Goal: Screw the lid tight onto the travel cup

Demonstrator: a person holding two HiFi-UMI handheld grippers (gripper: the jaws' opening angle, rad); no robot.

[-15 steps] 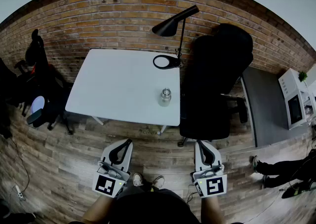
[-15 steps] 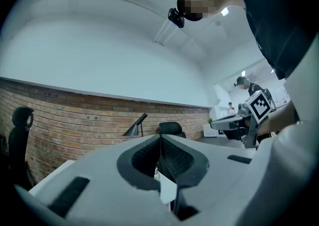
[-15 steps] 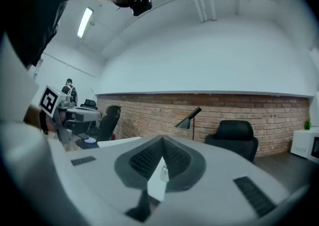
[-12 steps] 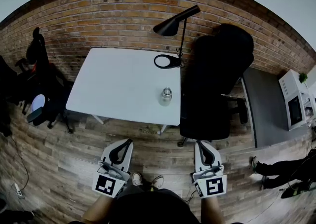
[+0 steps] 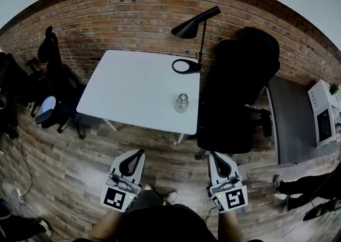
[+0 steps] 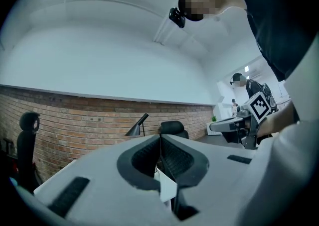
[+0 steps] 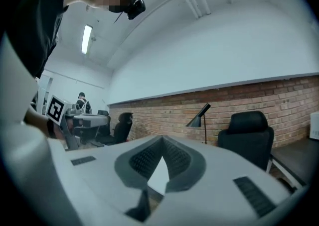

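Observation:
A clear travel cup (image 5: 182, 102) with a metal lid on top stands near the right front edge of the white table (image 5: 133, 94) in the head view. My left gripper (image 5: 137, 154) and my right gripper (image 5: 214, 156) are held low over the wooden floor, well short of the table and far from the cup. Both are shut with nothing between their pads. In the left gripper view the left gripper (image 6: 160, 138) has its jaws meeting, and in the right gripper view the right gripper (image 7: 162, 141) does too. The cup does not show clearly in either gripper view.
A black desk lamp (image 5: 193, 27) stands at the table's far right corner. A black office chair (image 5: 237, 94) sits against the table's right side. More dark chairs (image 5: 50, 83) stand left. A brick wall (image 5: 133, 17) runs behind. A grey bench (image 5: 290, 123) is at right.
The head view has shifted a little: the table, lamp and chair sit slightly further right and lower. Both grippers stay shut and keep their place in front of me.

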